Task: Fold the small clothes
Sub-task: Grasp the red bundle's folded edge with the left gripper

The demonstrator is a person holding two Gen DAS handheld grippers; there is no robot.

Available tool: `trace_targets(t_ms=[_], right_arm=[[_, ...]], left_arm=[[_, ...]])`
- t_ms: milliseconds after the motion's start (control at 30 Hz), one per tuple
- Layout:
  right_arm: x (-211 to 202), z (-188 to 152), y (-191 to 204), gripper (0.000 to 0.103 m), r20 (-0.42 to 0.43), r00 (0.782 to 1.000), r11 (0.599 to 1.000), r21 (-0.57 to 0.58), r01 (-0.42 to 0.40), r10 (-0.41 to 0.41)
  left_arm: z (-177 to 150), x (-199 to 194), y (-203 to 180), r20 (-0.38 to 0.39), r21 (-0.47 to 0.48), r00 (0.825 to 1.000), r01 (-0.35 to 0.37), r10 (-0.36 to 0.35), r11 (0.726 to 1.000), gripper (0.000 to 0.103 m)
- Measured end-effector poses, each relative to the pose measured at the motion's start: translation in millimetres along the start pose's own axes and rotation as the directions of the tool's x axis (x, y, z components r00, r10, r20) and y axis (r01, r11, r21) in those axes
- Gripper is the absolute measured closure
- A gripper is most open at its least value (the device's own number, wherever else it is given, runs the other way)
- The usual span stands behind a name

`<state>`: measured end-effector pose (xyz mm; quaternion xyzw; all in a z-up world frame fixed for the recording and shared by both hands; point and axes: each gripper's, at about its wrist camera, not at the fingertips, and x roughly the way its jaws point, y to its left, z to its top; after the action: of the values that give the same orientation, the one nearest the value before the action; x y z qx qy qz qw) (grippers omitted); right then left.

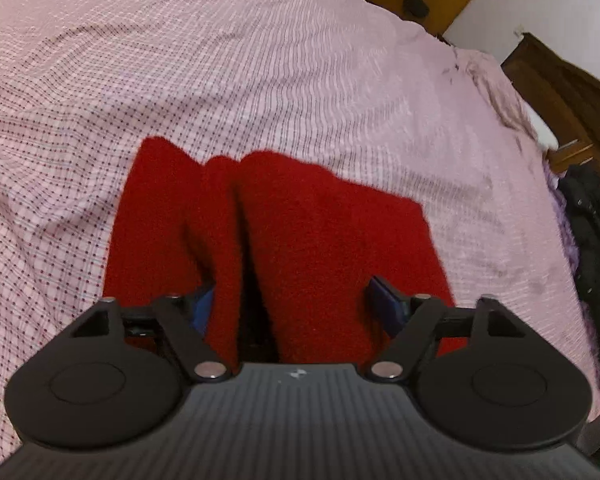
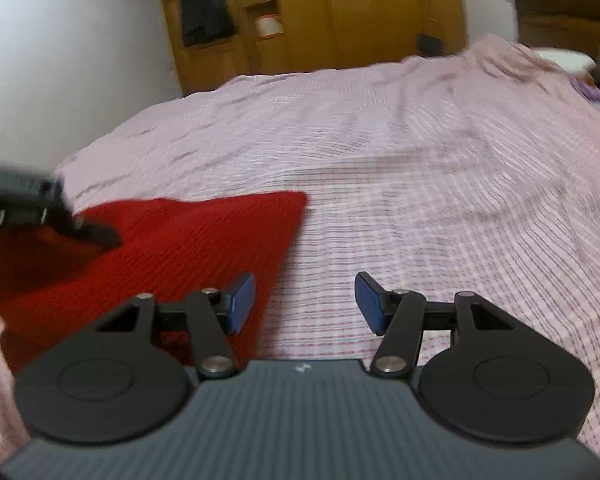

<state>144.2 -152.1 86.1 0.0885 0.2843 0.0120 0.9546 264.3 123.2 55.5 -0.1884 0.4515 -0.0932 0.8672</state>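
Red knitted garment (image 1: 300, 232) on the pink checked bedspread (image 1: 260, 60), both tongs open.

The left gripper (image 1: 296, 304) has its fingers spread wide, and a raised fold of the garment stands between them. The right gripper (image 2: 305, 300) is also open, holding nothing, beside the garment's edge; its left pad (image 2: 240, 300) is over the red cloth, the other over the bedspread.

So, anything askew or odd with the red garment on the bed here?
Yes: the red garment is bunched into a raised ridge running up between the open left gripper fingers, not lying flat on the pink bedsheet. No damage shows.
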Motion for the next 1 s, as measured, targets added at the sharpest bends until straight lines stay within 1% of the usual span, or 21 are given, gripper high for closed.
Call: trace_targets(t_ms=[33, 67, 100, 133, 200, 233, 267, 367, 467, 533, 567, 600, 633, 667, 700, 833, 867, 900, 933, 967, 1000], right_arm=[[4.0, 0.8, -5.4, 0.043, -0.013, 0.999, 0.999, 0.036, 0.039, -0.039], [8.9, 1.2, -10.2, 0.043, -0.028, 0.998, 0.997, 0.066, 0.050, -0.048], [13.8, 1.4, -13.0, 0.043, -0.046, 0.999, 0.996, 0.084, 0.033, -0.029], [18.6, 1.4, -13.5, 0.043, -0.065, 0.998, 0.996, 0.093, -0.005, 0.011], [23.9, 0.9, -8.0, 0.046, -0.082, 0.988, 0.987, 0.099, -0.124, 0.132], [22.6, 1.1, -2.2, 0.054, -0.068, 0.986, 0.985, 0.096, -0.144, 0.151], [19.9, 2.4, 3.9, 0.056, -0.055, 0.986, 0.985, 0.077, -0.153, 0.158], [7.3, 7.4, 24.2, 0.057, -0.010, 0.978, 0.978, -0.006, -0.207, 0.207], [0.4, 8.6, 46.8, 0.057, -0.010, 0.963, 0.959, -0.092, -0.270, 0.270], [-0.1, 3.9, 62.8, 0.057, -0.021, 0.958, 0.947, -0.149, -0.285, 0.285], [0.4, 0.6, 69.9, 0.057, -0.022, 0.961, 0.944, -0.182, -0.276, 0.277], [1.4, -2.8, 76.9, 0.057, -0.022, 0.965, 0.941, -0.216, -0.260, 0.261], [1.3, -4.6, 80.6, 0.058, -0.022, 0.969, 0.941, -0.237, -0.244, 0.246], [2.2, -5.9, 82.4, 0.058, -0.019, 0.973, 0.940, -0.253, -0.229, 0.231], [0.8, -7.0, 84.9, 0.058, -0.017, 0.974, 0.939, -0.262, -0.222, 0.225], [-3.3, -1.3, 80.3, 0.058, -0.032, 0.975, 0.943, -0.252, -0.220, 0.219], [-2.6, 0.9, 75.9, 0.057, -0.036, 0.974, 0.947, -0.227, -0.228, 0.226], [-4.1, 4.1, 68.4, 0.054, -0.044, 0.970, 0.953, -0.177, -0.245, 0.241], [-4.7, 5.4, 60.9, 0.043, -0.050, 0.965, 0.957, -0.122, -0.263, 0.259], [-3.2, 7.4, 49.8, 0.027, -0.060, 0.955, 0.955, -0.042, -0.292, 0.290], [-2.2, 8.6, 39.4, 0.021, -0.072, 0.942, 0.945, 0.037, -0.326, 0.328]], left_arm=[[-2.5, 0.2, -0.1, 0.010, 0.011, 1.000, 0.003, -0.003, 1.000, 0.039], [-4.8, -2.0, -0.7, 0.028, 0.022, 1.000, 0.007, -0.007, 1.000, 0.045], [-7.7, -4.8, -0.6, 0.046, 0.033, 0.999, 0.011, -0.012, 0.999, 0.050], [-9.0, -8.5, -1.9, 0.061, 0.046, 0.998, 0.014, -0.017, 0.999, 0.052], [-11.2, -19.6, -5.3, 0.099, 0.075, 0.995, 0.022, -0.030, 0.997, 0.058], [-11.9, -26.0, -6.9, 0.116, 0.084, 0.993, 0.026, -0.035, 0.996, 0.059], [-13.2, -33.3, -7.2, 0.135, 0.092, 0.990, 0.022, -0.035, 0.996, 0.060], [-21.4, -61.6, 2.1, 0.213, 0.102, 0.976, 0.017, -0.039, 0.995, 0.061], [-29.2, -78.7, 26.8, 0.255, 0.054, 0.967, -0.022, 0.007, 0.998, 0.061], [-35.0, -76.1, 47.1, 0.237, 0.013, 0.968, -0.083, 0.078, 0.996, 0.060], [-37.7, -71.7, 56.9, 0.218, -0.013, 0.971, -0.100, 0.100, 0.995, 0.059], [-42.1, -66.4, 69.2, 0.196, -0.045, 0.976, -0.088, 0.095, 0.995, 0.054], [-45.3, -65.0, 76.7, 0.192, -0.073, 0.978, -0.072, 0.085, 0.995, 0.050], [-48.5, -65.8, 82.2, 0.199, -0.101, 0.976, -0.065, 0.084, 0.993, 0.041], [-50.9, -67.6, 85.3, 0.203, -0.112, 0.975, -0.063, 0.085, 0.992, 0.038], [-54.8, -75.9, 83.4, 0.205, -0.094, 0.977, -0.037, 0.055, 0.995, 0.035], [-57.0, -78.2, 81.1, 0.201, -0.090, 0.979, -0.024, 0.042, 0.996, 0.033], [-58.2, -78.0, 78.3, 0.195, -0.086, 0.980, -0.014, 0.031, 0.996, 0.029], [-60.2, -79.6, 76.0, 0.183, -0.080, 0.983, -0.005, 0.020, 0.997, 0.026], [-62.8, -80.7, 74.9, 0.173, -0.074, 0.985, 0.000, 0.013, 0.997, 0.024], [-66.7, -81.5, 74.6, 0.167, -0.067, 0.986, 0.005, 0.006, 0.998, 0.022]])
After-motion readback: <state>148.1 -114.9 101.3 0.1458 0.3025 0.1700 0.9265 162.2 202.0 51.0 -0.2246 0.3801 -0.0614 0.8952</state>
